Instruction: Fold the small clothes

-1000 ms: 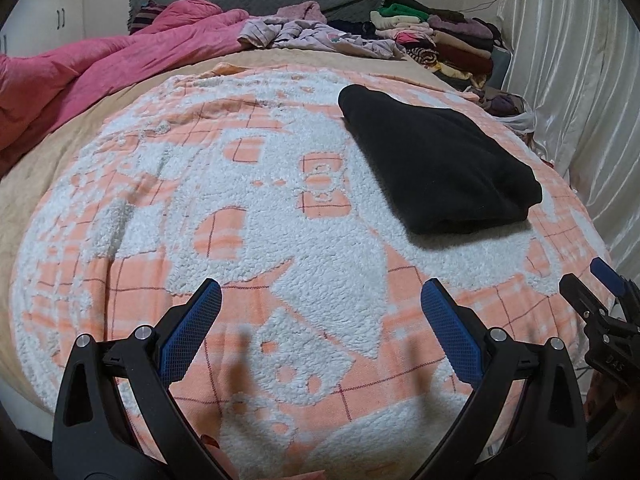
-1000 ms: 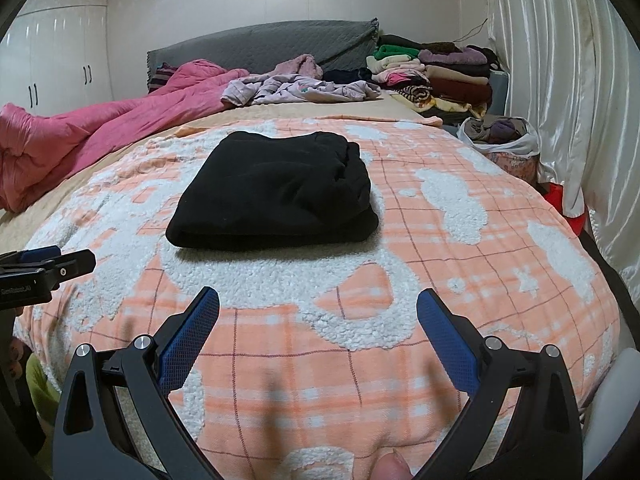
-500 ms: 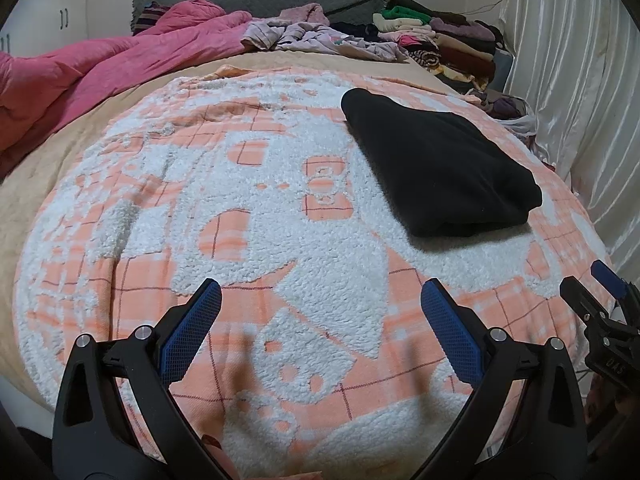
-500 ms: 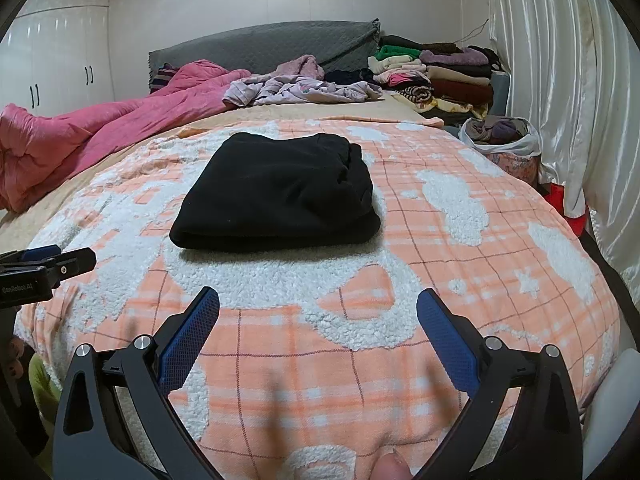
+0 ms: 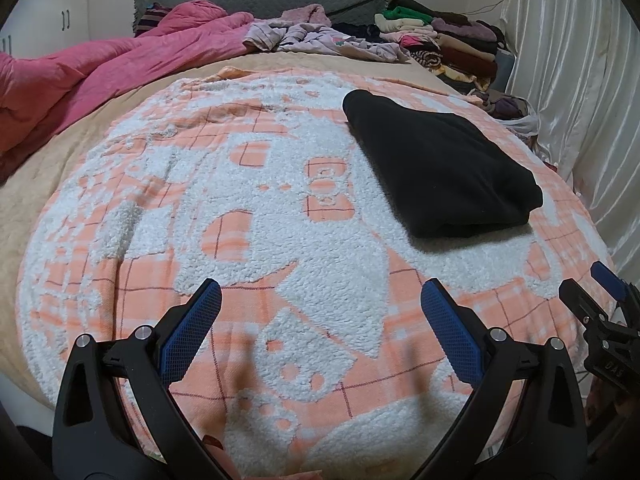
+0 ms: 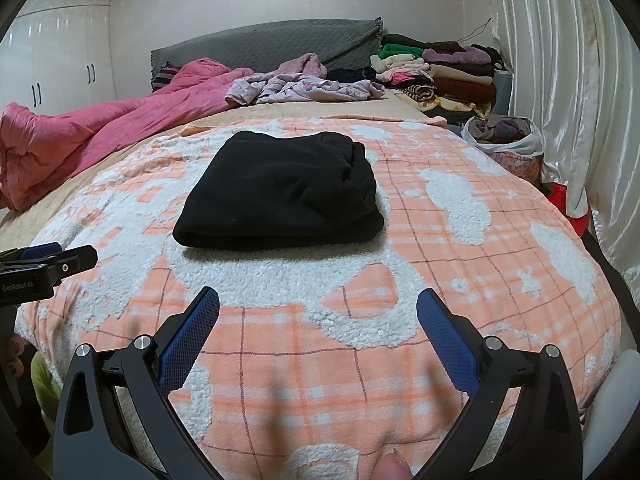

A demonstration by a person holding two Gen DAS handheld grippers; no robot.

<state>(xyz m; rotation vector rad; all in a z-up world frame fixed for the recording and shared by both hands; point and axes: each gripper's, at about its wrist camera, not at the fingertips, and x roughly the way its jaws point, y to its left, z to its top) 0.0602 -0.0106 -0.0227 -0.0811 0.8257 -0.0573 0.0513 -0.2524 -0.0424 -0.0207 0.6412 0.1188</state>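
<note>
A black garment (image 5: 440,164) lies folded into a thick rectangle on the orange-and-white fleece blanket (image 5: 240,208); it also shows in the right wrist view (image 6: 284,192). My left gripper (image 5: 320,300) is open and empty, above the blanket's near edge, well short of the garment. My right gripper (image 6: 318,308) is open and empty, hovering in front of the garment's folded edge. Each gripper shows at the edge of the other's view, the right gripper (image 5: 604,300) and the left gripper (image 6: 48,264).
A pink duvet (image 6: 80,132) lies at the left. Loose pale clothes (image 6: 304,88) lie near the grey headboard (image 6: 264,44). A stack of folded clothes (image 6: 436,72) and a bag of clothes (image 6: 504,136) stand at the right, by the white curtain (image 6: 560,80).
Both views have shifted only slightly; the garment has stayed folded in place and both grippers remain open.
</note>
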